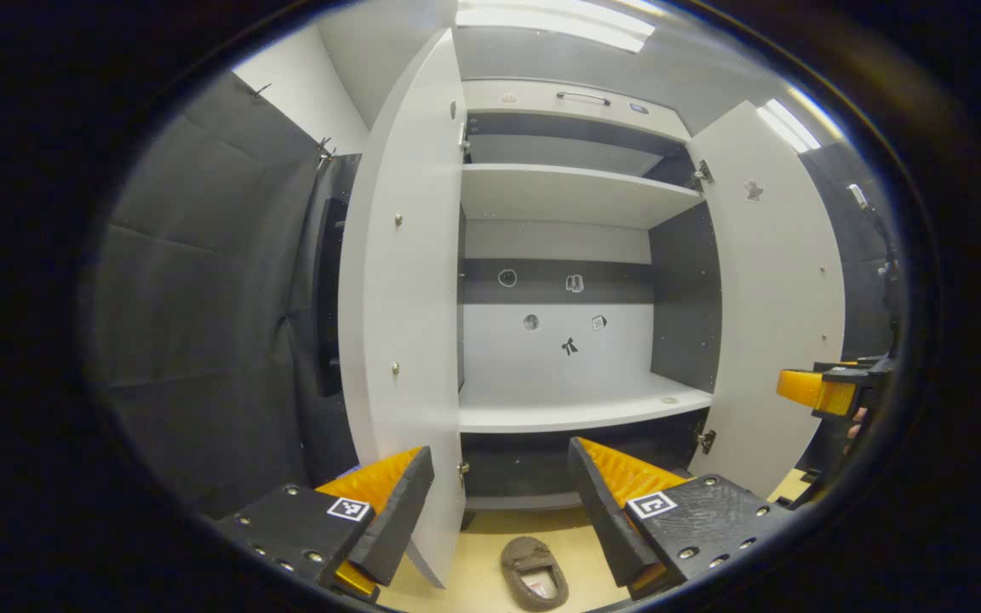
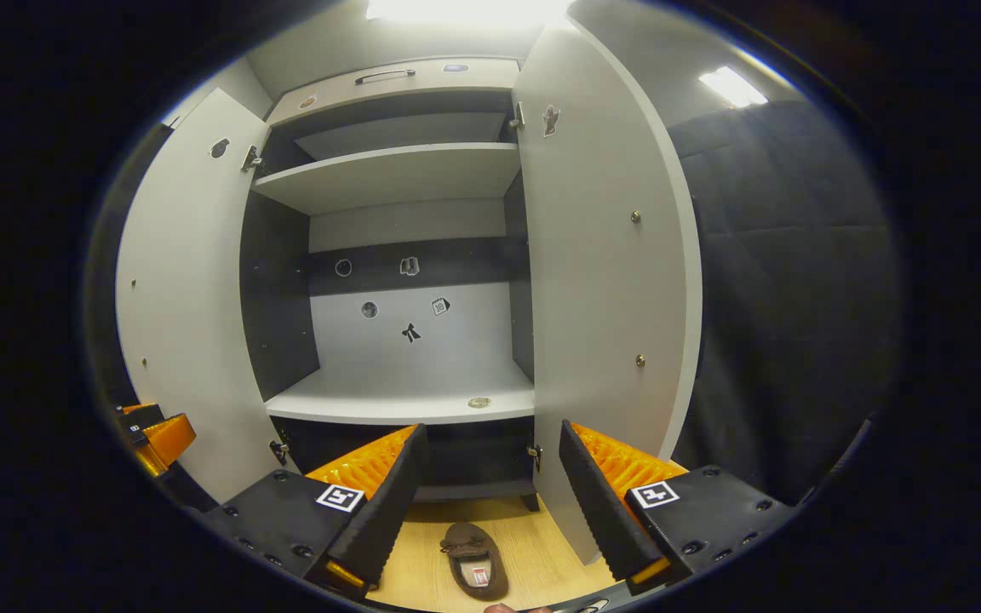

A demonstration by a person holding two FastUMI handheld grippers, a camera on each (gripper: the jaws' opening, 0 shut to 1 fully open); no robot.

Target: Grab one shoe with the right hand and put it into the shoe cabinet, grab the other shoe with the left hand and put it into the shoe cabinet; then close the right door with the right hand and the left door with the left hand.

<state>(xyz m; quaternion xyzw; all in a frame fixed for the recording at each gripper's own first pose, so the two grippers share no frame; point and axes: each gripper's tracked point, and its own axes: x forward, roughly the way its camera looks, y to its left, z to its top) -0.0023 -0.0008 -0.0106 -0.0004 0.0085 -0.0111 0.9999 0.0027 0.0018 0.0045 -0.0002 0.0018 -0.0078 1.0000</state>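
Observation:
A tall white shoe cabinet stands in front of me with both doors swung wide; the left door and right door flank its bare shelves. One brown shoe lies on the wooden floor below the cabinet in the left gripper view. In the right gripper view a brown shoe lies on the floor between the fingers' line. My left gripper is open above the floor, holding nothing. My right gripper is open too. The right gripper also shows at the left view's right edge, and the left gripper at the right view's left edge.
Dark cloth walls close in on both sides of the cabinet. The lower shelf carries a small round fitting. The upper shelf and a drawer with a handle sit above. Light wooden floor runs under the cabinet.

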